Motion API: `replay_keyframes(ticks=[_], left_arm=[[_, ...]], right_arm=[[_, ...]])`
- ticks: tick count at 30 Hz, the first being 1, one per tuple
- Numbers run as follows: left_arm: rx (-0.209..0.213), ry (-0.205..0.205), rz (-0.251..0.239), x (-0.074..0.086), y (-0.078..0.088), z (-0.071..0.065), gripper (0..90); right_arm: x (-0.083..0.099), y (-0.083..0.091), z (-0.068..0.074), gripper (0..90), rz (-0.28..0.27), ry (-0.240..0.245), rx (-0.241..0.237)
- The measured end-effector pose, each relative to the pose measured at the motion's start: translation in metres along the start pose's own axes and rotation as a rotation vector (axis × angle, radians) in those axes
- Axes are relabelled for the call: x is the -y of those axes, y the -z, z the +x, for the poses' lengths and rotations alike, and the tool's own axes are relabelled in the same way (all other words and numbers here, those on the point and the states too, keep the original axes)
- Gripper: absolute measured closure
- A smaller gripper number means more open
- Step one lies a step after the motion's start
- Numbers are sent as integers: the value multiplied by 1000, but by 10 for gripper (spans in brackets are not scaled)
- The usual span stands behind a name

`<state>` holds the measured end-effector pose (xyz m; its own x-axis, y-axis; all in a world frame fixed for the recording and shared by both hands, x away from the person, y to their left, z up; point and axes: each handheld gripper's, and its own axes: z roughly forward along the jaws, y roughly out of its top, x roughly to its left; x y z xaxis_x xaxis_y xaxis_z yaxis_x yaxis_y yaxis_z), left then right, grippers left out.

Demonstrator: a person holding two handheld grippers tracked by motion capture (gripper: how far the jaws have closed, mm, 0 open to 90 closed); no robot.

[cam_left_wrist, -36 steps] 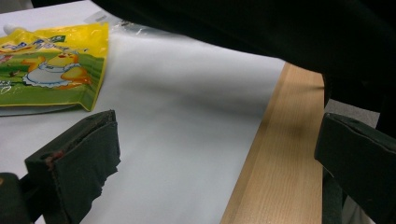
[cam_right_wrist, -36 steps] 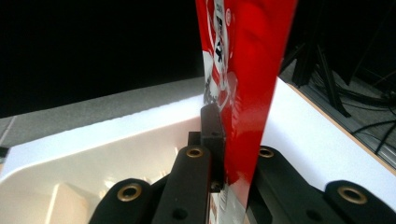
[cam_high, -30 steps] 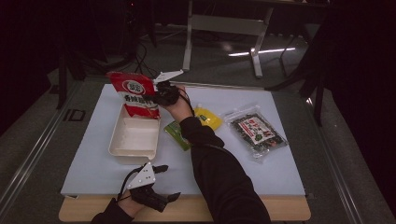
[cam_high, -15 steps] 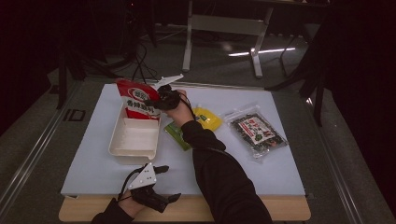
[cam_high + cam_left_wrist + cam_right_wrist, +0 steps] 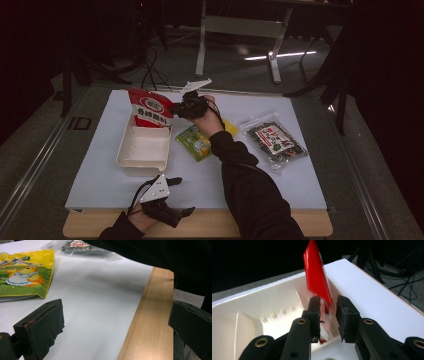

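My right gripper (image 5: 176,107) hangs just beside the red snack bag (image 5: 149,108), which stands upright and leaning in the far end of the white tray (image 5: 142,150). In the right gripper view its fingers (image 5: 315,310) have just been opening and now stand a narrow gap apart; the red snack bag (image 5: 316,280) rises beyond the gap, its lower part showing between the fingertips, and I cannot tell for sure whether the left pad touches the film, though the right pad stands clear of it, so the bag rests on the tray (image 5: 257,302) rather than in my grip. My left gripper (image 5: 172,200) lies low at the near edge of the counter (image 5: 300,225), near the near end of the tray, its fingers (image 5: 41,327) spread wide with nothing between them, resting over the white mat (image 5: 100,175) where it meets the wooden edge. Just beside the tray, on the side of my right sleeve (image 5: 250,190), lies the green and yellow packet (image 5: 195,142); in the left gripper view it sits flat on the mat at the upper left (image 5: 25,275). Farther from the tray on that same side, well apart from it, lies the clear packet of dark seaweed (image 5: 275,140), flat on the mat.
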<state>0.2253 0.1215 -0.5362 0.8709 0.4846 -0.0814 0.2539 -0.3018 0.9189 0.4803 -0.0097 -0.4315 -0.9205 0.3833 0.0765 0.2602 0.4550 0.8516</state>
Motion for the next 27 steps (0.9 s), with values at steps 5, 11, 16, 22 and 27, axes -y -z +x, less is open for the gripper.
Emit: replay_keyframes(ticks=[5,11,16,22,27], left_arm=[[6,-1,-1,-1,0,0,12],[12,-4,-5,-1,-2,-1,12],[23,5,0,0,-5,0,12],[27,5,-5,-2,-6,1,12],[27,6,-9,-2,-7,-1,12]], right_arm=[[10,16,-2,713,16,-4,15],[22,38,-6,712,21,-11,38],[35,70,-15,718,12,-20,75],[49,111,-25,725,-3,-29,128],[62,137,-31,712,-4,-39,157]])
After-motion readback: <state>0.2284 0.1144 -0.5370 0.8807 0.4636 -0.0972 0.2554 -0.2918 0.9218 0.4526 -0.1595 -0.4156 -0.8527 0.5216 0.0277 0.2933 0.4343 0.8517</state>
